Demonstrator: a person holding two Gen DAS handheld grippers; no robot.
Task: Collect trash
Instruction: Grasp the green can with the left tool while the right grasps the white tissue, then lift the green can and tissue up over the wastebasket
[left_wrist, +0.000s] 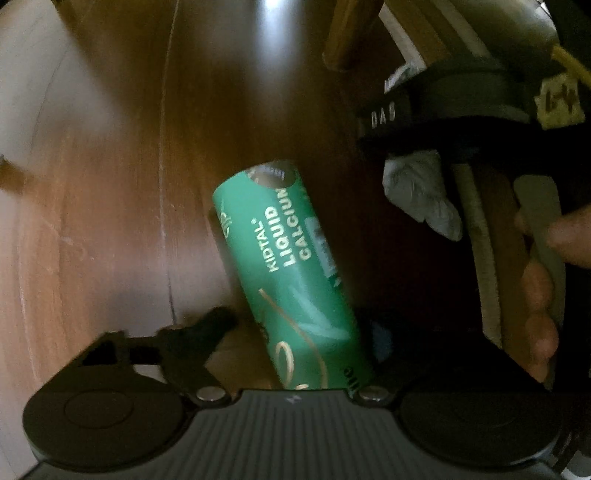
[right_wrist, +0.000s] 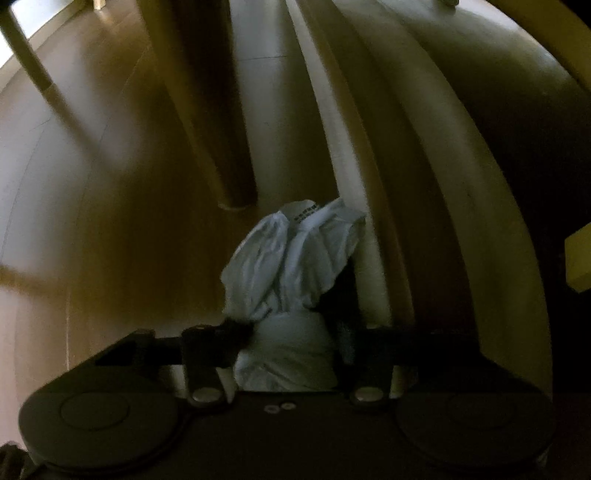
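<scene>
My left gripper is shut on a green cardboard box printed "KIDTAL LIQUID CALCIUM"; it sticks out forward between the jaws, above the wooden floor. My right gripper is shut on a crumpled white paper wad, which bulges out past the fingertips. The right gripper also shows in the left wrist view at the upper right, with the white wad hanging from it and a hand on its handle.
A wooden furniture leg stands at the top of the left wrist view. In the right wrist view a wooden leg and pale curved furniture edges lie ahead, dimly lit. A yellow block sits at the right edge.
</scene>
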